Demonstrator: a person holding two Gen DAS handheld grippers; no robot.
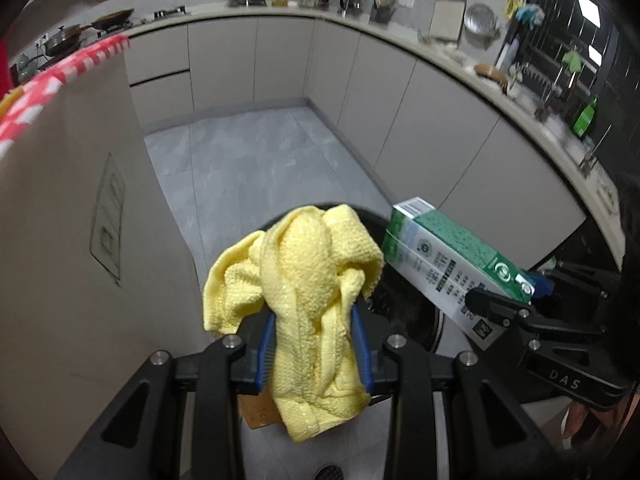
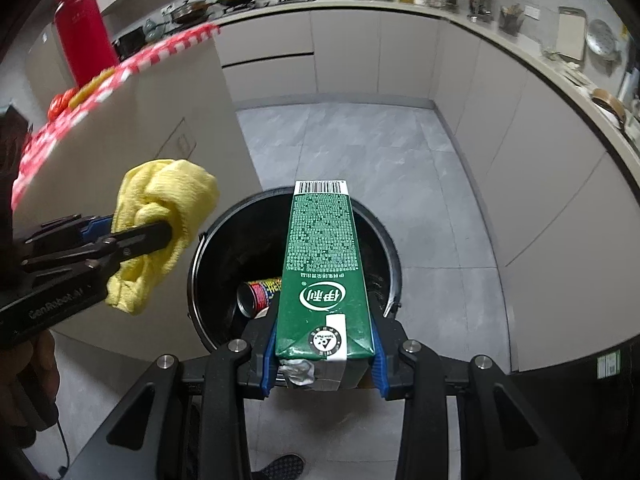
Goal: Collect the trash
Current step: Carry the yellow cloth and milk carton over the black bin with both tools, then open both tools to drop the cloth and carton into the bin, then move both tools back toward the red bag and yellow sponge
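Note:
My left gripper (image 1: pixel 314 344) is shut on a crumpled yellow cloth (image 1: pixel 304 272), which bulges above and hangs below the blue pads. In the right wrist view that cloth (image 2: pixel 164 208) hangs at the left, beside the rim of a black round bin (image 2: pixel 208 248). My right gripper (image 2: pixel 324 354) is shut on a green and white milk carton (image 2: pixel 324 264), held lengthwise over the bin's mouth. A red printed can (image 2: pixel 258 294) lies inside the bin. In the left wrist view the carton (image 1: pixel 448 264) sticks out at the right over the bin (image 1: pixel 376 220), which the cloth mostly hides.
A beige island wall (image 2: pixel 160 128) stands just left of the bin, topped by a red checked cloth (image 2: pixel 120 72) and a red flask (image 2: pixel 84 32). Grey cabinets (image 1: pixel 420 120) curve round the back and right. Grey tiled floor (image 2: pixel 360 152) lies beyond the bin. A shoe tip (image 2: pixel 280 466) shows below.

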